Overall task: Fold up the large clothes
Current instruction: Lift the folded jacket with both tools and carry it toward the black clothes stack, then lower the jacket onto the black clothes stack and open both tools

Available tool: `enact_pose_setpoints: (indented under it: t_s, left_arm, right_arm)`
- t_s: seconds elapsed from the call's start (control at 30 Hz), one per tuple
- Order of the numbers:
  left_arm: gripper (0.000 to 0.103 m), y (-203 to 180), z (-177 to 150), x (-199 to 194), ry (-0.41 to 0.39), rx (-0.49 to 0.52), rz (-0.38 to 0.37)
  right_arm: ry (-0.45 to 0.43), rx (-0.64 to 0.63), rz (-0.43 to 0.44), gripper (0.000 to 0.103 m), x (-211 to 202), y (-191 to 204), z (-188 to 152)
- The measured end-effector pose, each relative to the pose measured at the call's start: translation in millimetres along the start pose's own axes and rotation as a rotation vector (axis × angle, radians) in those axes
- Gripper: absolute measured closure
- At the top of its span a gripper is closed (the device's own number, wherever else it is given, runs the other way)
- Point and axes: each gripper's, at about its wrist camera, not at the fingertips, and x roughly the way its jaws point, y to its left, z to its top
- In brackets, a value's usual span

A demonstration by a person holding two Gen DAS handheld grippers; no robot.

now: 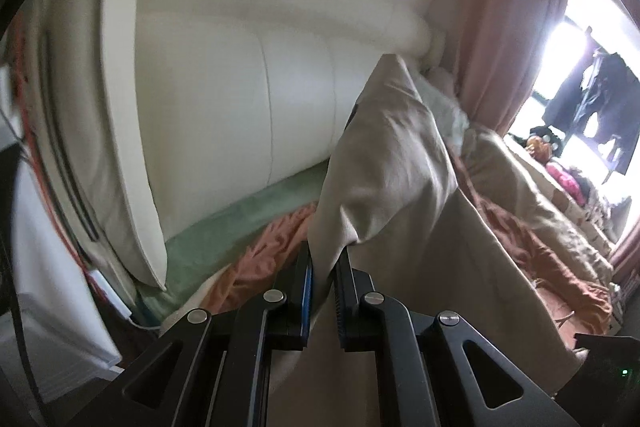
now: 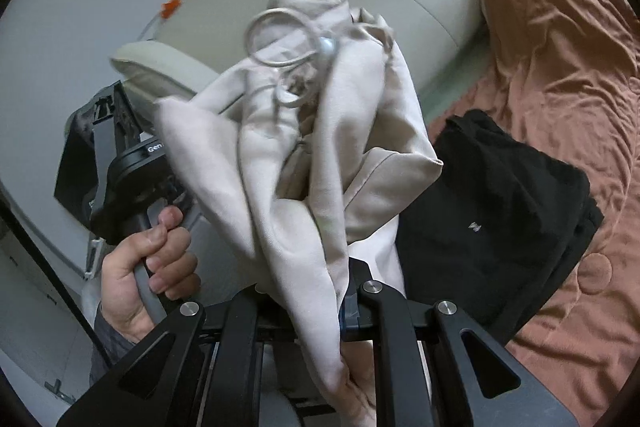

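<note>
Both grippers are pinching the same beige garment (image 1: 384, 163), and each one has its jaws pressed together on the cloth. From the left wrist view, the left gripper (image 1: 324, 263) holds a fold of the fabric between its two black fingers; the garment rises from the jaws to a peak in front of the cream padded headboard (image 1: 240, 87) and also falls down to the right side of the gripper. From the right wrist view, the right gripper (image 2: 344, 291) clamps a bunched part of the same garment (image 2: 312, 147), which stands up above the jaws in many folds, with thin round loops (image 2: 280, 39) near its top. At the left side of that view a hand (image 2: 140, 267) grips the handle of the left gripper's body, and the beige cloth hangs between the two tools, lifted above the bed. Under the garment lies a rust-orange bedspread (image 2: 560, 87), wrinkled, and on it, to the right of the right gripper, rests a folded black garment (image 2: 500, 219) with a small white mark. A green blanket (image 1: 224, 219) runs along the foot of the headboard. At the far right a pink curtain (image 1: 504, 27) hangs beside a bright window (image 1: 560, 67).
</note>
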Motion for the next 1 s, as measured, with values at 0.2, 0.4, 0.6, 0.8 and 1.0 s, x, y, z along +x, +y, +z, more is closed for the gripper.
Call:
enact_pose_setpoints:
  t_s: [0.2, 0.4, 0.6, 0.8, 1.0]
  left_arm:
    - [0.094, -4, 4, 61, 0.066, 0.021, 0.013]
    - [0.086, -14, -2, 109, 0.141, 0.081, 0.083]
    - [0.079, 3, -34, 107, 0.174, 0.103, 0.146]
    - [0.078, 30, -82, 81, 0.203, 0.054, 0.165]
    - [0.077, 34, -124, 54, 0.192, 0.042, 0.17]
  right_arm:
    - [-0.005, 0.041, -0.021, 0.094, 21, -41, 10]
    - [0.0, 0.146, -0.067, 0.093, 30, -94, 5]
    - [0.004, 0.271, -0.105, 0.092, 48, -143, -10]
    - [0.047, 0.363, -0.111, 0.082, 53, -152, -27]
    - [0.084, 0.316, -0.162, 0.072, 43, -127, -33]
